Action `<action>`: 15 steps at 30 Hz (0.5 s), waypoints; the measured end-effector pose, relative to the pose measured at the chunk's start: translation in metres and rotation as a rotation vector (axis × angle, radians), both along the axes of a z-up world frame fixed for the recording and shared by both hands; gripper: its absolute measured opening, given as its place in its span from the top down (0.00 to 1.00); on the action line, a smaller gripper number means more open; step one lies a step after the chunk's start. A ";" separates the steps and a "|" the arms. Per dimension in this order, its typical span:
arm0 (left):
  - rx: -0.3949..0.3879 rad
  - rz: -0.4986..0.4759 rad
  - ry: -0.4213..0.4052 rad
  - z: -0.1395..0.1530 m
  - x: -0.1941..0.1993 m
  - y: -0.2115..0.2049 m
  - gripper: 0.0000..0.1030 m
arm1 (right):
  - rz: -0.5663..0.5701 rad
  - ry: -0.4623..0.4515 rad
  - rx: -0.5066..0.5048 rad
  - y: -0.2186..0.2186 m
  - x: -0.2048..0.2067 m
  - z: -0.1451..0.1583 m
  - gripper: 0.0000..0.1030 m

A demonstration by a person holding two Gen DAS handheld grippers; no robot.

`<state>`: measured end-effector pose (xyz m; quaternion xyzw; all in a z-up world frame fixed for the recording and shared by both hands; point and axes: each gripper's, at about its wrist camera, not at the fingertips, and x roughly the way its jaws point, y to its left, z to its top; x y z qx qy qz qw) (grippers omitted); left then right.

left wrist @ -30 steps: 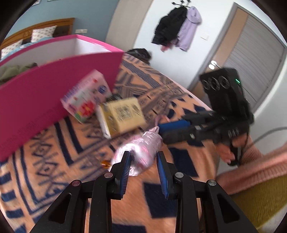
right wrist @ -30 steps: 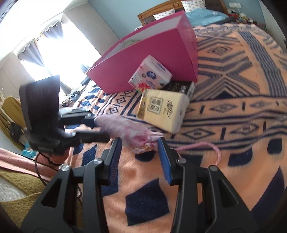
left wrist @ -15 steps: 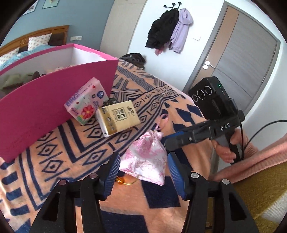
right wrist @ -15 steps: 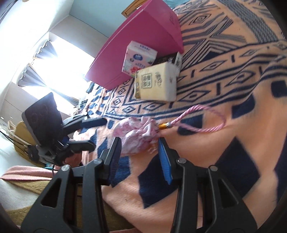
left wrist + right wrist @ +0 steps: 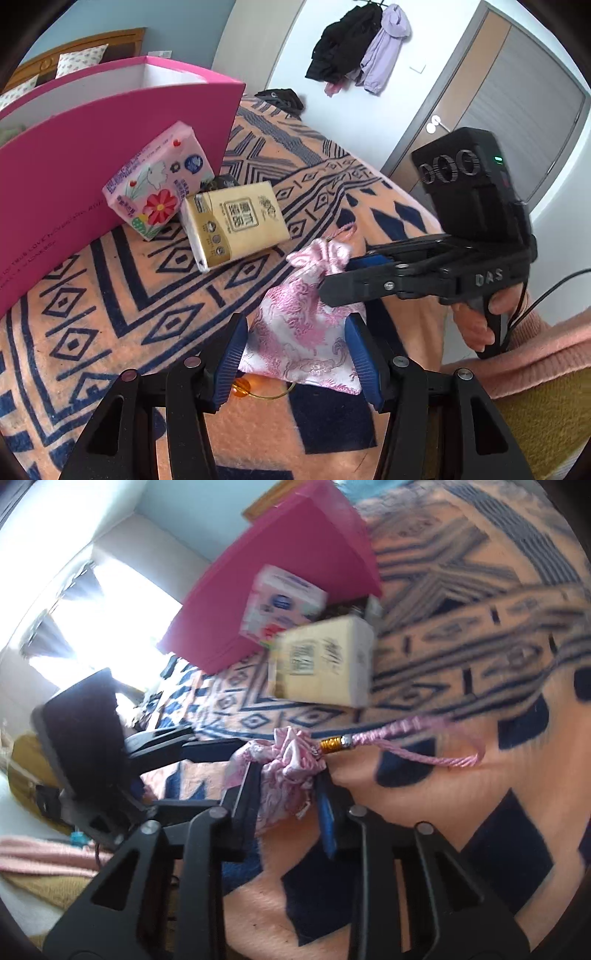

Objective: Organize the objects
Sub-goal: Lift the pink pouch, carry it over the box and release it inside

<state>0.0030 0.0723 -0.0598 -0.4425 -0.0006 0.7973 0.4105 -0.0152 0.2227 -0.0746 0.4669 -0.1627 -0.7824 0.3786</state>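
Observation:
A pink brocade drawstring pouch (image 5: 303, 325) lies on the patterned blanket. My left gripper (image 5: 295, 354) is open, its blue pads on either side of the pouch's lower end. My right gripper (image 5: 288, 782) is closed on the pouch's gathered neck (image 5: 284, 764); it also shows in the left wrist view (image 5: 354, 273). The pouch's pink cord (image 5: 406, 738) with a gold bead trails to the right. A pink open box (image 5: 92, 155) stands at the back left.
A flowered tissue pack (image 5: 159, 181) leans on the pink box, and a yellow tissue pack (image 5: 236, 221) lies in front of it. An orange bead on a gold ring (image 5: 243, 387) lies under the pouch. The bed edge and a yellow cover (image 5: 546, 424) are at right.
The left gripper let the pouch go, opened wide and drew back. The pouch dropped onto the blanket. The right gripper moved in and shut on the pouch's neck.

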 end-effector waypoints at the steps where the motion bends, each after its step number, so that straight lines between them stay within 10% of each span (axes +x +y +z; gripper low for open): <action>1: 0.007 0.005 0.007 0.003 0.000 0.000 0.46 | 0.005 0.034 0.021 -0.001 0.002 0.008 0.72; 15: 0.046 0.062 0.191 0.077 -0.019 -0.004 0.47 | 0.082 0.416 0.174 -0.023 -0.018 0.107 0.73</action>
